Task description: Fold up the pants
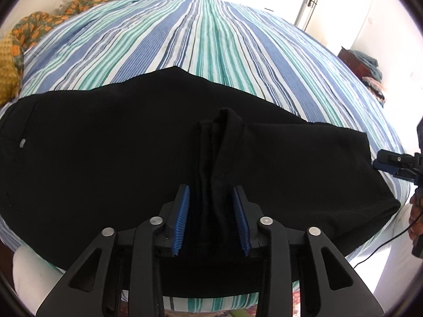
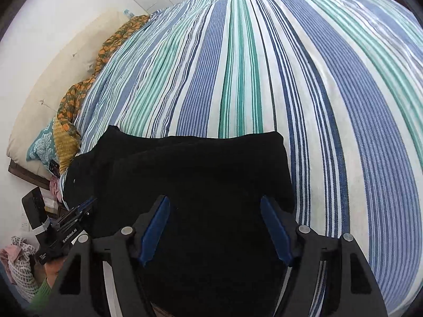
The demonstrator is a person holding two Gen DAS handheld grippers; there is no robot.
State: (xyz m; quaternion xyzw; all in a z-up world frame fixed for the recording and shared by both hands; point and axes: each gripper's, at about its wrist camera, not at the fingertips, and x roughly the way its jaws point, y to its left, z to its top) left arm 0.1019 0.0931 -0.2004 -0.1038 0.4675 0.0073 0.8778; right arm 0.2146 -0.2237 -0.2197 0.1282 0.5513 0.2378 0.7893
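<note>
L gripper [image 1: 210, 219] is pinching a bunched ridge of pants [image 1: 105, 158]; R gripper [image 2: 215, 227] is hanging spread over their end; pants' length is running L-R across bed [image 1: 211, 39].

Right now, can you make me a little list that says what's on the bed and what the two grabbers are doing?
bed cover: striped bedspread, blue, green and white
on it: black pants, lying near the front edge
left gripper: a bunched ridge of pants cloth between its fingers
right gripper: open, over the pants, gripping nothing
far side of bed: orange flowered blanket
</note>
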